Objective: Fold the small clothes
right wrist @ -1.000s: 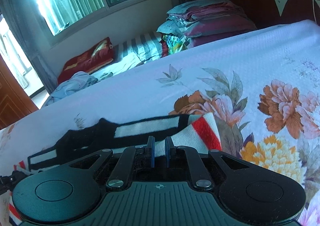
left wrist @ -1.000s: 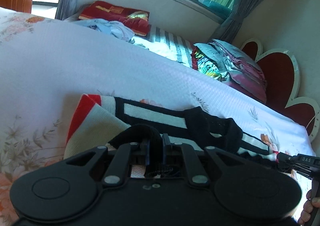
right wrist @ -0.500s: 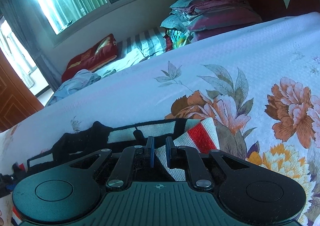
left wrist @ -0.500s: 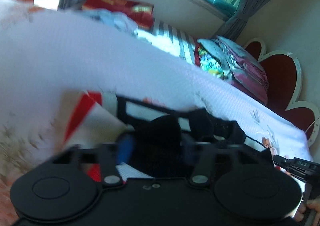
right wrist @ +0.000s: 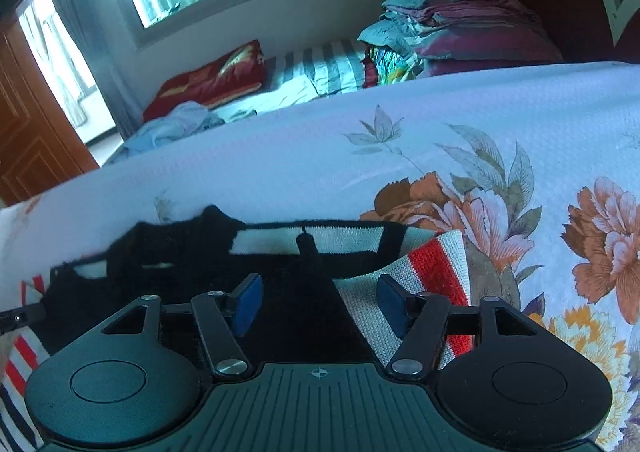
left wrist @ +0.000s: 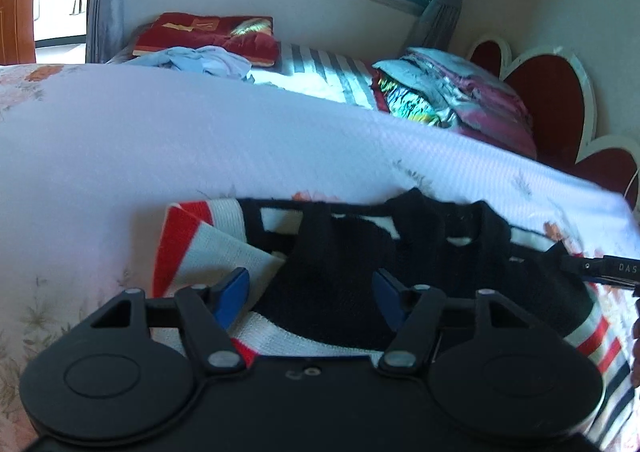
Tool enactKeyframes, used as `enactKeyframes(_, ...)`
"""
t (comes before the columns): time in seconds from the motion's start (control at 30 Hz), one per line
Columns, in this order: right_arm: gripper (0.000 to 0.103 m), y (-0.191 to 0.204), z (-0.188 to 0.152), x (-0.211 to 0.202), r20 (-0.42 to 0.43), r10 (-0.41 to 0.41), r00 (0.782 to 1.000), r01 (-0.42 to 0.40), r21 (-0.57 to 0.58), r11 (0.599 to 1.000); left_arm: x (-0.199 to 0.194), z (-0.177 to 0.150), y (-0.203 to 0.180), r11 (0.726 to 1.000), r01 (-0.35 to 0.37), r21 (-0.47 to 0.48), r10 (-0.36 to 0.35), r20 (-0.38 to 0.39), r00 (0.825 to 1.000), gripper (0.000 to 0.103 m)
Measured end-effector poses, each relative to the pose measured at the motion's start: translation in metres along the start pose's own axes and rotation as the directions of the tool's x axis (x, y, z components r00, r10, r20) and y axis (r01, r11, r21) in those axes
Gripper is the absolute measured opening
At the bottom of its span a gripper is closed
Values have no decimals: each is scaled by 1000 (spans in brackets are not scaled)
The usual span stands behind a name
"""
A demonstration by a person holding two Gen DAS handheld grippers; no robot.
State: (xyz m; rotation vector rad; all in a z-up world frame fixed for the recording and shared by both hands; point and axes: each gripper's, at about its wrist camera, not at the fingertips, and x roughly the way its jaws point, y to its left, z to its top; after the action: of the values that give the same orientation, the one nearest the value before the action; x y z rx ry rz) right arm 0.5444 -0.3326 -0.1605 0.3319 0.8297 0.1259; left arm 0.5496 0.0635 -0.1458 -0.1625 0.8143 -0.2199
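Sweater point(left wrist: 352, 252), the black, white and red knit one, lay folded on the floral bedspread point(left wrist: 200, 155). Both my left gripper point(left wrist: 310, 298) and right gripper point(right wrist: 318, 302) hovered over it, fingers spread wide, gripping nothing.

The garment point(left wrist: 400, 252) lies on the bedspread point(left wrist: 200, 155) directly ahead of both grippers, with the folded bedding stack point(left wrist: 452, 99) behind it beside the headboard point(left wrist: 552, 95).

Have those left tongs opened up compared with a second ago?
Yes. The left tongs, pinched shut on the striped sweater before, now stand wide apart over it, which lies on the floral bedspread.
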Motion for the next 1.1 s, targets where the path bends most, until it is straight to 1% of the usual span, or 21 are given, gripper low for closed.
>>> enactKeyframes(0.03, 39, -1, -1, 3, -4, -8, 1000, 8, -13, 1000, 4, -1, -1, 1000, -2, 12, 2, -7, 1000, 49)
enactKeyframes(0.07, 35, -1, -1, 6, -9, -15, 1000, 15, -26, 1000, 6, -2, -2, 1000, -4, 26, 5, -14, 1000, 48)
enactKeyframes(0.1, 33, -1, -1, 8, -15, -15, 1000, 14, -37, 999, 7, -3, -3, 999, -9, 36, 9, -11, 1000, 46)
enactKeyframes(0.17, 31, -3, -2, 11, -16, -12, 1000, 11, -49, 999, 9, -3, -5, 999, -6, 42, 6, -10, 1000, 37)
enactKeyframes(0.2, 17, -2, -2, 11, -17, -14, 1000, 13, -62, 998, 9, -3, -4, 999, -11, 41, 11, -5, 1000, 31)
enactKeyframes(0.23, 5, 0, -2, 12, -18, -14, 1000, 12, -82, 997, 9, -3, -4, 999, -14, 41, 14, 1, 1000, 6)
enactKeyframes(0.27, 5, 4, -3, 11, -15, -15, 1000, 13, -104, 995, 9, -4, -4, 999, -16, 41, 16, 0, 1000, 4)
enactKeyframes(0.33, 5, 12, -6, 9, 7, -14, 1000, 15, -145, 989, 7, -7, -8, 997, -27, 70, 25, 28, 999, 4)
enactKeyframes(0.4, 5, 15, -5, 5, 41, -10, 999, 16, -142, 990, 3, -10, -10, 995, -42, 94, 36, 60, 998, 4)
enactKeyframes(0.5, 5, 14, 5, -1, 116, -23, 993, 35, -105, 994, -3, -8, -5, 996, -63, 62, 55, 115, 992, 4)
enactKeyframes(0.57, 5, 14, 11, 0, 141, -41, 989, 55, -99, 994, -3, -6, -1, 996, -86, 38, 80, 138, 987, 4)
enactKeyframes(0.7, 5, 13, 8, 23, 87, -100, 991, 109, -114, 987, 9, -11, 2, 992, -124, 30, 120, 110, 987, 4)
enactKeyframes(0.77, 5, 5, 2, 34, 38, -106, 994, 109, -83, 991, 10, -14, -2, 989, -137, 58, 130, 117, 985, 5)
enactKeyframes(0.8, 5, 3, 0, 34, 45, -101, 994, 105, -75, 992, 10, -14, -3, 988, -140, 64, 132, 113, 985, 5)
enactKeyframes(0.9, 5, 3, 2, 31, 43, -99, 994, 102, -77, 992, 9, -10, -2, 988, -139, 65, 132, 96, 987, 12)
enactKeyframes(0.93, 5, 3, 3, 29, 44, -100, 994, 103, -78, 992, 8, -9, -2, 986, -148, 72, 141, 97, 985, 22)
enactKeyframes(0.97, 6, 3, 4, 26, 48, -102, 994, 106, -76, 991, 7, -9, -2, 985, -155, 77, 147, 96, 984, 27)
enactKeyframes(1.0, 7, 2, 5, 23, 53, -104, 993, 108, -72, 992, 5, -9, -1, 985, -154, 74, 146, 94, 985, 28)
enactKeyframes(1.03, 8, 2, 5, 19, 62, -106, 992, 110, -64, 992, 3, -10, 1, 986, -150, 68, 144, 93, 985, 29)
enactKeyframes(1.07, 10, 1, 6, 15, 75, -112, 991, 116, -55, 992, 0, -11, 3, 987, -151, 59, 145, 92, 985, 34)
enactKeyframes(1.1, 15, 0, 6, 9, 86, -115, 990, 119, -47, 992, -5, -12, 4, 987, -153, 51, 148, 97, 984, 37)
